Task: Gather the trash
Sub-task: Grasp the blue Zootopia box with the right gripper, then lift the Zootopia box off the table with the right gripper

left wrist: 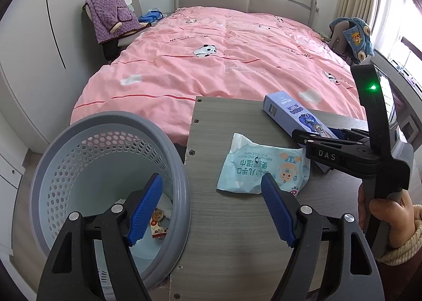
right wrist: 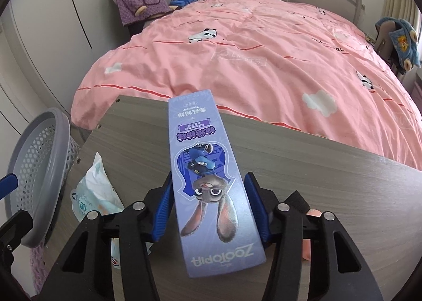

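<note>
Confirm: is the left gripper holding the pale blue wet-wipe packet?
No, the left gripper hangs open above the pale blue wet-wipe packet, gripping nothing.

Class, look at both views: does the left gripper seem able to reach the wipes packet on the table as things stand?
Probably yes. The left gripper is open, empty and hovers just short of the wipes packet, which lies flat with nothing on it. The right gripper is off to the side, on the purple box.

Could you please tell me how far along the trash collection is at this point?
Done: a few wrappers already lie in the grey basket. In hand: the right gripper has its pads against the sides of the purple Zootopia box. Left: the wipes packet lies on the table; the left gripper hangs open and empty.
</note>
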### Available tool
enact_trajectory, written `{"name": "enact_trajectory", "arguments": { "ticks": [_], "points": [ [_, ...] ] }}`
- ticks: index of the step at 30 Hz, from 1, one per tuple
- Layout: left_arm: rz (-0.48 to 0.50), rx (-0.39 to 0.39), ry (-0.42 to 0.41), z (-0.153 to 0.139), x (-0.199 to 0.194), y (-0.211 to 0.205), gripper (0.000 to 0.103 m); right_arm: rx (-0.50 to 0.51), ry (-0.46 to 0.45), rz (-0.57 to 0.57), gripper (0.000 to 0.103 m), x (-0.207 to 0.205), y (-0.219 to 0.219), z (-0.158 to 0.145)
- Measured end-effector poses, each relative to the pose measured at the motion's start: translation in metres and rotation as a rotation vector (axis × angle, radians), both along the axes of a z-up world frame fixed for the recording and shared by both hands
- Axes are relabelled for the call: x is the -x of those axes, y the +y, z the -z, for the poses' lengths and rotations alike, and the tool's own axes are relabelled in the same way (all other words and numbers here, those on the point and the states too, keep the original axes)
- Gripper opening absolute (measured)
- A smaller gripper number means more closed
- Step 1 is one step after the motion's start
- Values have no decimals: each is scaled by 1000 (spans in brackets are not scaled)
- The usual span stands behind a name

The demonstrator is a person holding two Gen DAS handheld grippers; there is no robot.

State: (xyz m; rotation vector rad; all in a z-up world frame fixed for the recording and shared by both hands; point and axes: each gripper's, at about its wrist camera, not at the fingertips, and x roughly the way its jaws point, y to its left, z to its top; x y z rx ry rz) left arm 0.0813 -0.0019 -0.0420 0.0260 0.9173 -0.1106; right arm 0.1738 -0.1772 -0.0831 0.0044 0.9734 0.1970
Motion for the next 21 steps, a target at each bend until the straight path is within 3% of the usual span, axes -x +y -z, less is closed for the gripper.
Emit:
{"name": "enact_trajectory", "arguments": {
  "ticks": [12,21],
  "points": [
    [7,7,0,1,4,-2,74,-73,-57,30,44,24,-7,-21],
    [35,14,10,3,10,-12,74,-102,-109,93,44,66,-23,-39]
  ]
}}
